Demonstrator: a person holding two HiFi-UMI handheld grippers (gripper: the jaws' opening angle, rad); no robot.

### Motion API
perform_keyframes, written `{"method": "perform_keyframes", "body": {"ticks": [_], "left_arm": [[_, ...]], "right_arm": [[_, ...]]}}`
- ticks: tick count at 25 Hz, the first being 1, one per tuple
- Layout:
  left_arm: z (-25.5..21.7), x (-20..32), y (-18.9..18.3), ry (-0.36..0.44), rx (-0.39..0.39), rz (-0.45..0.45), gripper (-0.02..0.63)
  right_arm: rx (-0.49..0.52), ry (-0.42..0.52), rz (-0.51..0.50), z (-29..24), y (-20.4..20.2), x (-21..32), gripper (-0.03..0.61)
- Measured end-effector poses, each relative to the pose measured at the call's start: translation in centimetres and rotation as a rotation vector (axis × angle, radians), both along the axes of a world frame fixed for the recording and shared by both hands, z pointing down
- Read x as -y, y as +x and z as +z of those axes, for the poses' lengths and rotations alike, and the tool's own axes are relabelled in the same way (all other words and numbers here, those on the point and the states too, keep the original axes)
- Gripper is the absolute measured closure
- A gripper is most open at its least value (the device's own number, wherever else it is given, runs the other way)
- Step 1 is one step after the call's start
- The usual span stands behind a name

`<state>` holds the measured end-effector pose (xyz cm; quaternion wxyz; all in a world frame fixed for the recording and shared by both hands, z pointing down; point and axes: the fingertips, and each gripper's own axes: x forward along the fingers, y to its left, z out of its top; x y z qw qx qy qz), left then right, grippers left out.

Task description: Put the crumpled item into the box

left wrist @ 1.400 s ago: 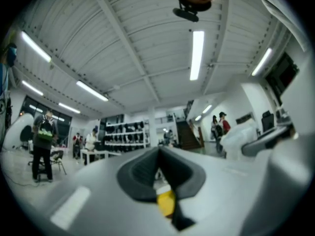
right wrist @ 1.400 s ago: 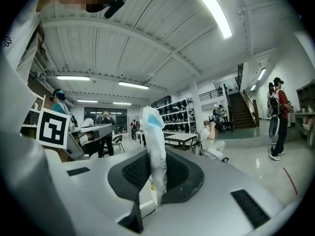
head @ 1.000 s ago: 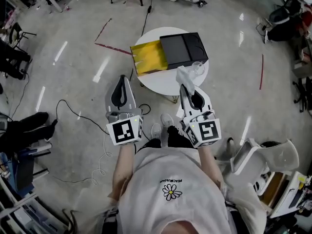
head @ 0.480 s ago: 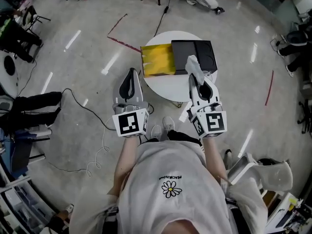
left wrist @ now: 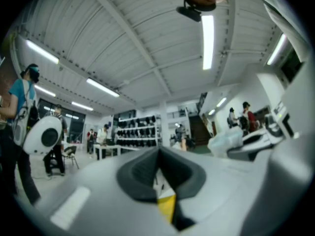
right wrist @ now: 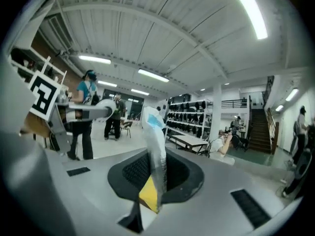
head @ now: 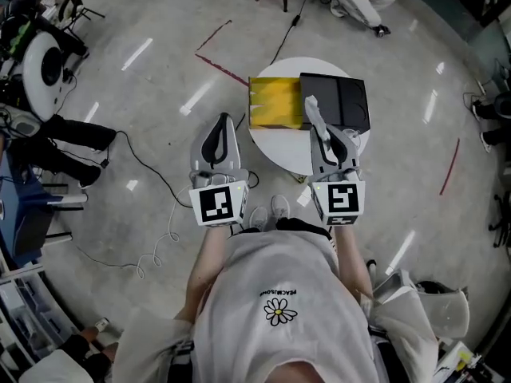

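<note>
Left hand-held gripper (head: 224, 121): pads pressed together, nothing between them; held over the floor, just left of the surface (head: 281, 147)
Box (head: 336, 102): black, lying on the round white surface; a yellow section (head: 275, 102) adjoined its left side
Crumpled item (head: 310, 108): whitish, translucent, crinkled wrapper with a blue patch near its far end; squeezed into a narrow strip
Item's axis: ran along the jaws; free end pointed away from the person, toward the line where yellow met black
Item's place: in the air above the surface, at the box's near edge
Right hand-held gripper (head: 319, 132): jaws pinched the item's near end
</note>
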<state>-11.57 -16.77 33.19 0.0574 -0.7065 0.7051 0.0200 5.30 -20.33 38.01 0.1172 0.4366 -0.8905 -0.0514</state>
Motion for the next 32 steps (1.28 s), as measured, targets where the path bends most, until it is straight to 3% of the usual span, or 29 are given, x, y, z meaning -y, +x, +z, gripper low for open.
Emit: {"method": "perform_keyframes", "body": {"ticks": [4,8,12,21,27,32], "left_arm": [[0.3,0.1,-0.8,-0.004,-0.001,-0.030,0.615],[1.4,0.1,-1.4,-0.045,0.010,-0.051,0.615],[2.5,-0.2,-2.3,-0.081,0.012,-0.075,0.614],[4.9,-0.4,-4.9,-0.146,-0.050,-0.178,0.614],[7.2,-1.3,-6.2,-0.206,-0.060,-0.233,0.614],[9.3,-1.5,-5.9,-0.256,-0.067,-0.243,0.614]], "right_arm": [[-0.289,-0.037,-0.111,4.4,-2.8,2.3,0.537],[-0.544,-0.017,-0.223,9.5,-5.1,5.2,0.537],[-0.731,0.000,-0.320,13.8,-7.3,7.6,0.537],[-1.003,-0.017,-0.469,23.2,-10.3,12.4,0.535],[-1.144,-0.065,-0.500,29.3,-11.3,14.9,0.537],[-1.212,-0.071,-0.490,31.4,-11.4,16.7,0.537]]}}
